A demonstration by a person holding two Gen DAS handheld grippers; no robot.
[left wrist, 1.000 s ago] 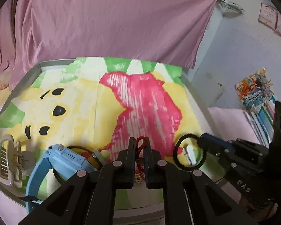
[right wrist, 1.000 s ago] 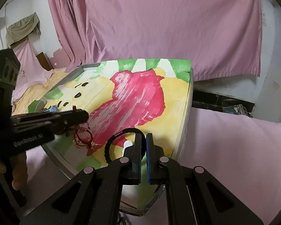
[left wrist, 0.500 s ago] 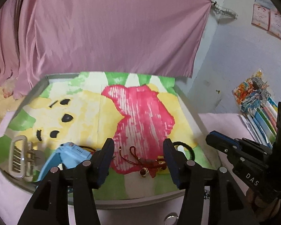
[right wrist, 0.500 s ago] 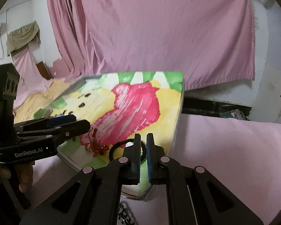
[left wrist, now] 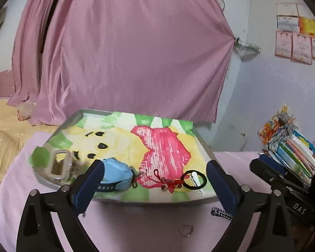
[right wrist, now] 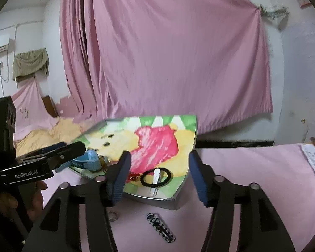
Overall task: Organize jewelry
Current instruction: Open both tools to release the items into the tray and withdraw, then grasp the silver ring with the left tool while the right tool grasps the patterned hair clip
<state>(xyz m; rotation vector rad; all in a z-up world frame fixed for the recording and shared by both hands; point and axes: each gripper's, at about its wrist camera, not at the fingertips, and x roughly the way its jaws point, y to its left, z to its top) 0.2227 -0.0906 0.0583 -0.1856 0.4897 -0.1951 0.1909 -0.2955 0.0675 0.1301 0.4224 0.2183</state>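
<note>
A metal tray (left wrist: 157, 201) with a cartoon picture lies on the pink cloth. Along its near edge lie a silver clasp bracelet (left wrist: 59, 163), a blue watch (left wrist: 113, 173), a red cord bracelet (left wrist: 168, 181) and a black hair tie (left wrist: 194, 179) around a white clip. My left gripper (left wrist: 155, 187) hovers in front of the tray, its jaws opening wide with nothing between the pads. My right gripper (right wrist: 159, 174) is also back from the tray (right wrist: 168, 201), jaws opening and holding nothing. The hair tie (right wrist: 156, 176) lies on the tray beyond them.
On the cloth in front of the tray lie a small ring (left wrist: 187, 230) and a black-and-white striped clip (right wrist: 160, 226). A stack of books (left wrist: 292, 153) stands at the right. A yellow blanket (left wrist: 2, 130) lies at the left, and a pink curtain (left wrist: 126, 52) hangs behind.
The left gripper let go of the red cord bracelet and the right gripper let go of the black hair tie. Both opened and drew back and up from the tray.
</note>
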